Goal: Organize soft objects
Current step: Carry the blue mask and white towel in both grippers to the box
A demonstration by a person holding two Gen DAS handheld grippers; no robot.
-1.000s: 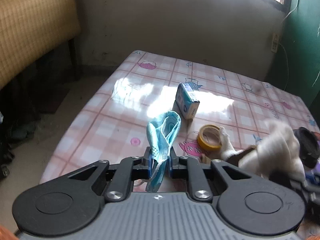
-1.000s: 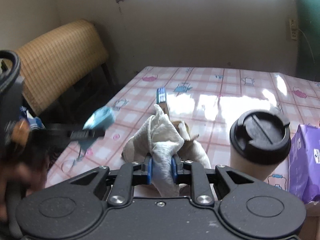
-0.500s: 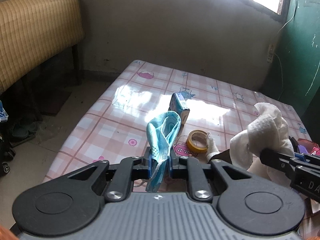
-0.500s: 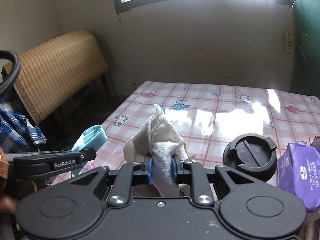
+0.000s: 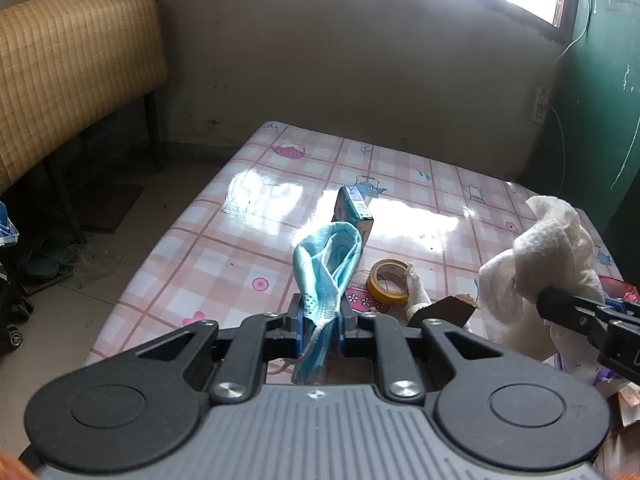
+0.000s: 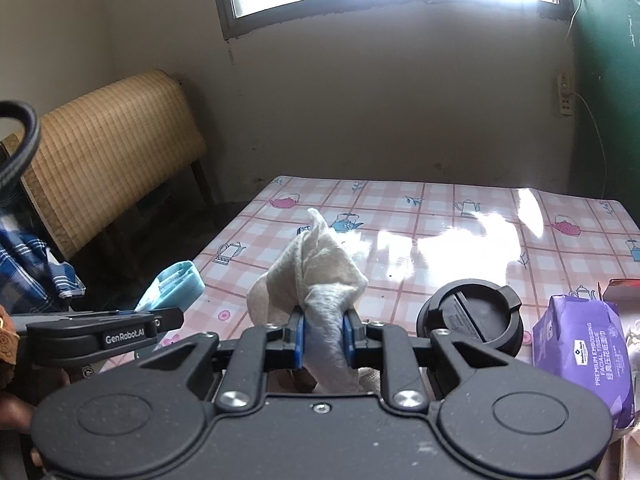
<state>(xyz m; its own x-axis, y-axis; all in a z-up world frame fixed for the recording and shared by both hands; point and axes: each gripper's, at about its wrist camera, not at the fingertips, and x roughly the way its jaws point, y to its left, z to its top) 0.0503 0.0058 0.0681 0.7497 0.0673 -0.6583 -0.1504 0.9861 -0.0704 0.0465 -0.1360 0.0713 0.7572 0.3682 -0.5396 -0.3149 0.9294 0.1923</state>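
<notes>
Pink checked oilcloth with teapot prints covers the table (image 5: 248,248). At left, the left gripper (image 5: 319,320) is clamped on a crumpled light-blue face mask (image 5: 326,256), pleated and folded, held above the table's near edge. At right, the right gripper (image 6: 323,338) pinches a bunched off-white cloth (image 6: 316,276), its loose folds standing up over the pads, raised off the table.

glossy plastic tablecloth (image 5: 248,236) ahead of the left gripper; matt pleated fabric mask (image 5: 326,264); rough white cloth (image 6: 316,276); woven cane headboard (image 5: 72,72).
</notes>
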